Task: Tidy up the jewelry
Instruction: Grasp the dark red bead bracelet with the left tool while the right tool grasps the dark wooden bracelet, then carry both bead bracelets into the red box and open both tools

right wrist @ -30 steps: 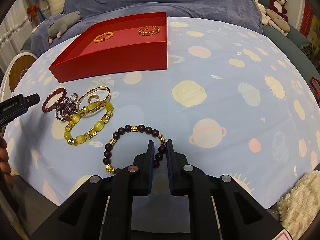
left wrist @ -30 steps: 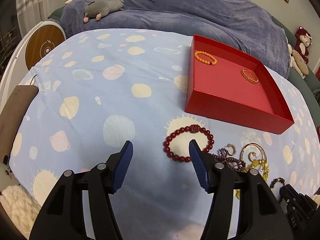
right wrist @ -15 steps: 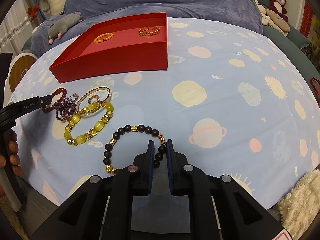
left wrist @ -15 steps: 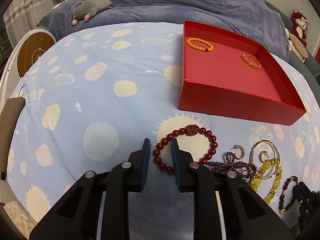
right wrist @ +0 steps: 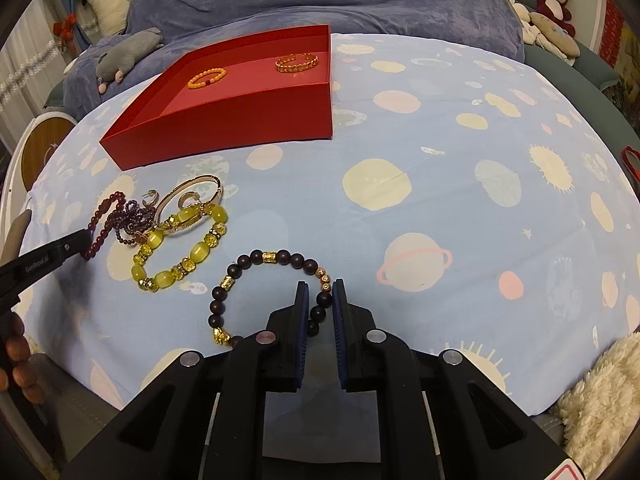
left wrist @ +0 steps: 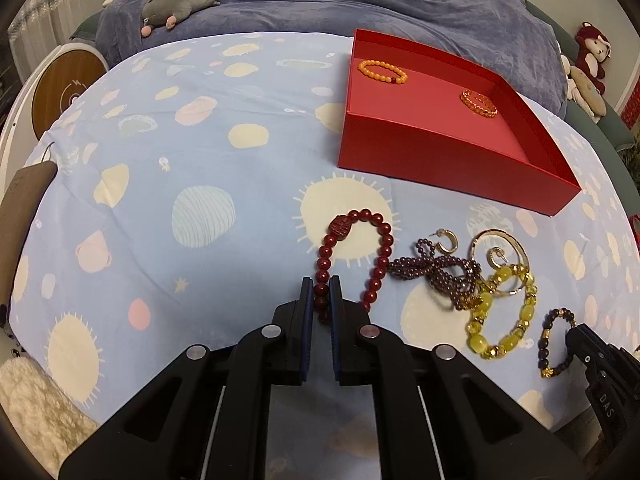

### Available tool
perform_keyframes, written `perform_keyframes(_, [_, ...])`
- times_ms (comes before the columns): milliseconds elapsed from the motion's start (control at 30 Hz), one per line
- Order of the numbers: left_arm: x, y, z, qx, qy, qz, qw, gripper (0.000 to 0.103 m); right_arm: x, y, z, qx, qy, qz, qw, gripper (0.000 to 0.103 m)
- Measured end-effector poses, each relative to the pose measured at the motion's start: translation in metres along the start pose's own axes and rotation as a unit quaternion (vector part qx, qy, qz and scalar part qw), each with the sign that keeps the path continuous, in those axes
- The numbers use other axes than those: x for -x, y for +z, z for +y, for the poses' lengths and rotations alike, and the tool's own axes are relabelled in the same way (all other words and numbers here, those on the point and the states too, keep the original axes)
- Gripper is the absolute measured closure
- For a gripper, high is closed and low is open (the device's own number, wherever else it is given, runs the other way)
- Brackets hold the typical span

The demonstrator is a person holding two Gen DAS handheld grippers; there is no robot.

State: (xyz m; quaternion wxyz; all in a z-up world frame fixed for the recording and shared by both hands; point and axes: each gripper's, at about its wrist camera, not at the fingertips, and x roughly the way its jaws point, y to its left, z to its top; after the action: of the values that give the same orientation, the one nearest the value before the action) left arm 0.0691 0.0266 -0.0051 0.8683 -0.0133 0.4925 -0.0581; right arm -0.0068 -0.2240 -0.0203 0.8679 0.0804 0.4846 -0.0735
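1. Lower centre of the left wrist view: the left gripper [left wrist: 321,294] has just been closing and now pinches the red bead bracelet [left wrist: 376,236], whose loop trails up-frame.
2. Upper right: the red tray [left wrist: 440,152] lies beyond it.
3. The right gripper [right wrist: 321,300], narrow, clamps the dark bead bracelet [right wrist: 256,264].

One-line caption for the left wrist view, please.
Left gripper, jaws just closed, pinches the dark red bead bracelet on the planet-print cloth.
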Motion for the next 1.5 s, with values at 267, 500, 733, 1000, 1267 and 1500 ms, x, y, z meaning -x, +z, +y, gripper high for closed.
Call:
perform_keyframes(267, [0.024, -0.023, 0.005, 0.009, -0.012, -0.004, 0.9999, 0.095, 0.014, -0.006, 0.000, -0.004, 0.015, -0.006, 1.000, 0.093])
perform_keyframes(500, [0.040, -0.029, 0.000, 0.000, -0.025, -0.013, 0.9996, 0.095, 0.028, -0.010, 0.000, -0.005, 0.027, -0.014, 1.000, 0.094])
perform_keyframes(733, [0.049, -0.035, -0.011, -0.023, -0.033, -0.018, 0.9990, 0.095, 0.031, -0.012, 0.003, 0.003, 0.030, -0.013, 0.999, 0.096])
perform_keyframes(1000, [0.049, -0.037, -0.014, -0.029, -0.031, -0.016, 0.9990, 0.095, 0.017, -0.008, -0.005, -0.016, 0.021, 0.006, 1.000, 0.081])
perform_keyframes(1267, [0.046, -0.039, -0.011, -0.023, -0.031, -0.011, 0.9992, 0.095, 0.000, -0.002, 0.002, 0.018, 0.000, 0.017, 1.000, 0.070])
perform_keyframes(1500, [0.047, -0.037, -0.012, -0.023, -0.036, -0.011, 0.9990, 0.095, 0.004, -0.002, 0.003, 0.020, 0.012, 0.022, 0.999, 0.097])
